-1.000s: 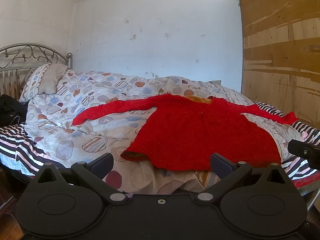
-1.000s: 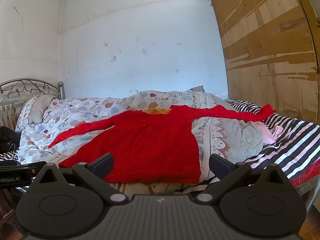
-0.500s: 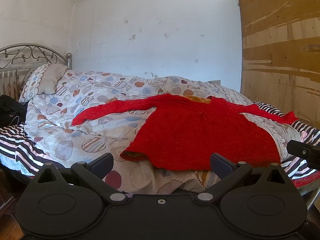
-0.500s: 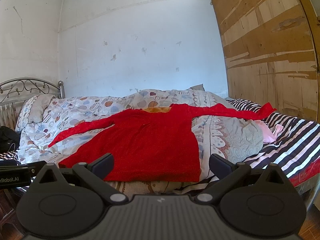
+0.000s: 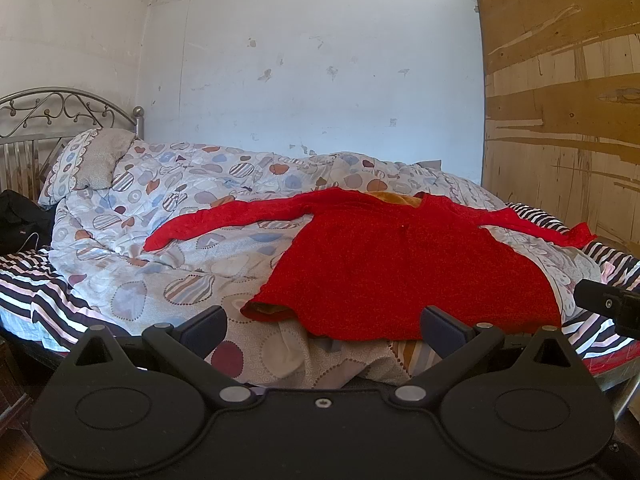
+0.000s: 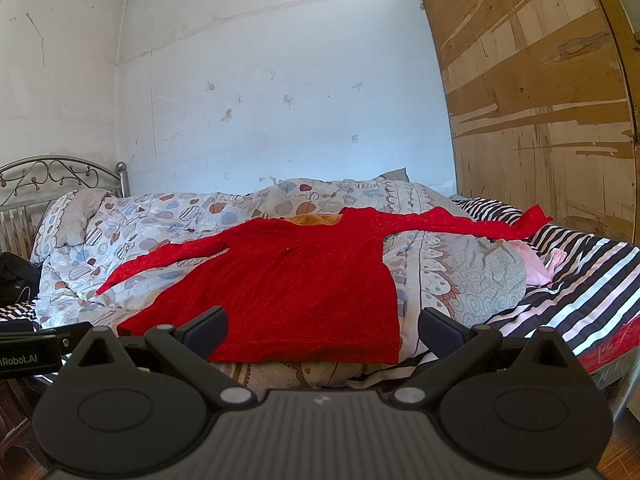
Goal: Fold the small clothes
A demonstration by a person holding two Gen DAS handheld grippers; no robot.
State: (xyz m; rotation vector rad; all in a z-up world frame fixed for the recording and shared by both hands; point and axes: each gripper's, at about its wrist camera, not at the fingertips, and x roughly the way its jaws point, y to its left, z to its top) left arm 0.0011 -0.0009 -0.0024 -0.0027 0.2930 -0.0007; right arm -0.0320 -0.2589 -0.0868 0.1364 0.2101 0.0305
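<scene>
A red long-sleeved top [image 5: 400,264] lies spread flat on the patterned quilt [image 5: 160,216], both sleeves stretched out to the sides, its hem toward me. It also shows in the right wrist view [image 6: 288,284]. My left gripper [image 5: 324,326] is open and empty, held in front of the hem, short of the bed edge. My right gripper [image 6: 322,326] is open and empty, also short of the hem. Part of the right gripper shows at the right edge of the left wrist view [image 5: 608,306].
A striped sheet [image 6: 580,280] covers the bed's right side, with a pink cloth [image 6: 536,264] on it. A pillow [image 5: 88,160] and metal headboard [image 5: 60,108] are at the left. A wooden wardrobe [image 6: 540,100] stands at the right. A black bag [image 5: 20,220] lies at far left.
Both grippers have drifted very slightly; the top and the bed look the same. Both stay open.
</scene>
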